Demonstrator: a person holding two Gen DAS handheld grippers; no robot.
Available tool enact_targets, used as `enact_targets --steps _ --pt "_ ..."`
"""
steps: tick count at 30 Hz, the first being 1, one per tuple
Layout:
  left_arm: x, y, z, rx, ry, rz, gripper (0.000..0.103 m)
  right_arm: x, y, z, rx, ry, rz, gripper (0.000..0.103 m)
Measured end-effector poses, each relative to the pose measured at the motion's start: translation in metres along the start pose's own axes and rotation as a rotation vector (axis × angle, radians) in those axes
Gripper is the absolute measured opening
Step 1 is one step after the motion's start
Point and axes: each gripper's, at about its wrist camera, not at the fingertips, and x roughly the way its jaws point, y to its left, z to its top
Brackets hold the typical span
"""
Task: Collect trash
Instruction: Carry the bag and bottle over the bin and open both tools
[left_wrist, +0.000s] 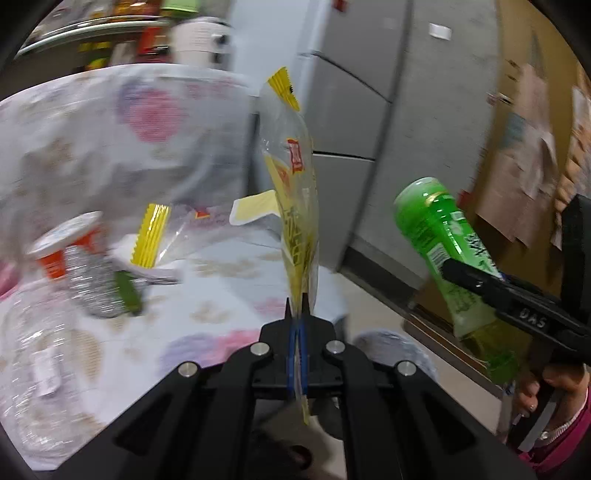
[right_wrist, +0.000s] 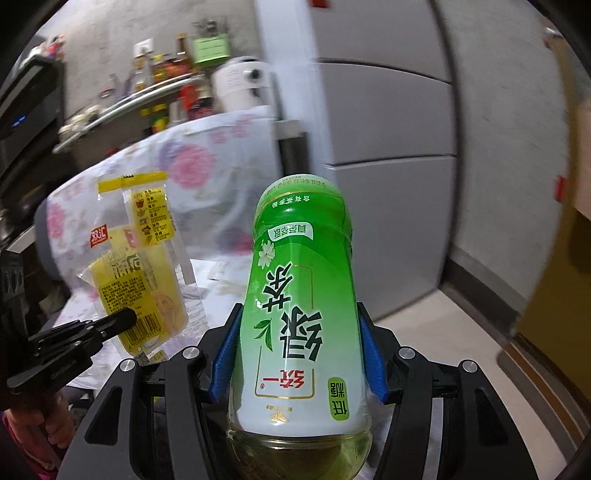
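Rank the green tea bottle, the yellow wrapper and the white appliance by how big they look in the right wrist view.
1. green tea bottle, though it is nearest the camera
2. yellow wrapper
3. white appliance, far behind, so true size is unsure

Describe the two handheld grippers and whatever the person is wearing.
Both the left gripper and right gripper are black linkage frames with silver round pivot bolts and blue-padded fingers. Faint embossed lettering marks one arm. The person's magenta sleeve has a pale cuff.
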Motion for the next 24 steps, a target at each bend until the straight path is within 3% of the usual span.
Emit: enact_targets --steps 10,24 --pt "0.069 -0.084 -0.014 0.117 0.082 -0.177 0.000 -0.013 -0.094 -0.042 0.147 0.039 -0.180 0.058" --pt "0.149 -0.140 -0.028 0.176 0.242 -0.261 0.000 0.034 -0.158 -0.081 0.311 0.141 -0.181 0.060"
